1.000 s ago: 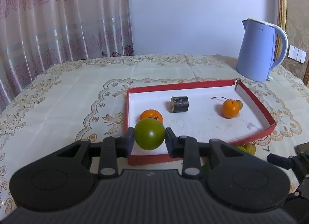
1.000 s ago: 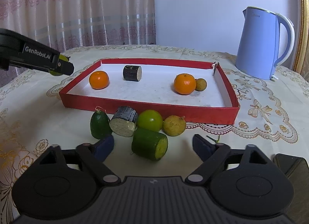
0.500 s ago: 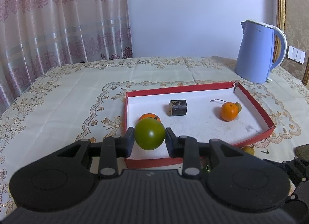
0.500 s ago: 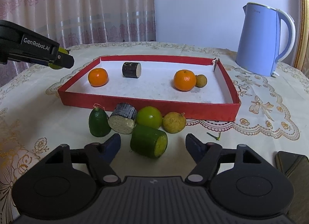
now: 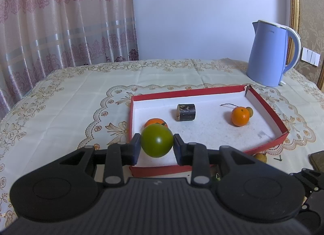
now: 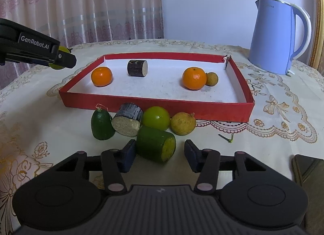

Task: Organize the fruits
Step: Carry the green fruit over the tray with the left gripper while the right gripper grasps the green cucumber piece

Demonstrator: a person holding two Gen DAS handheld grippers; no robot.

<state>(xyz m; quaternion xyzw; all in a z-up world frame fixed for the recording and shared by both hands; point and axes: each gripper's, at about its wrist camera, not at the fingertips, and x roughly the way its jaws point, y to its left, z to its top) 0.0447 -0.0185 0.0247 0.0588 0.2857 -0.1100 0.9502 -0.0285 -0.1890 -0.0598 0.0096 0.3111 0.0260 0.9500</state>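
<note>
My left gripper (image 5: pixel 157 144) is shut on a round green fruit (image 5: pixel 157 139), held over the near left corner of the red tray (image 5: pixel 281 131). The tray holds two oranges (image 6: pixel 101 76) (image 6: pixel 194 78), a dark cut cylinder (image 6: pixel 137 68) and a small brown fruit (image 6: pixel 212 78). My right gripper (image 6: pixel 160 150) is low over the cloth, its jaws closing around a green cut cylinder (image 6: pixel 155 146). The left pad is at its side and a gap shows at the right pad. My left gripper (image 6: pixel 60 59) also shows at the left of the right wrist view.
In front of the tray's near wall (image 6: pixel 158 105) lie a dark green fruit (image 6: pixel 101 125), a dark cylinder with a pale cut face (image 6: pixel 127 121), a lime-green fruit (image 6: pixel 156 117) and a yellow fruit (image 6: pixel 183 123). A blue kettle (image 6: pixel 277 36) stands back right. A dark flat object (image 6: pixel 307 172) lies right.
The right gripper's jaws have narrowed around the green cut cylinder. The left gripper keeps the round green fruit in about the same place.
</note>
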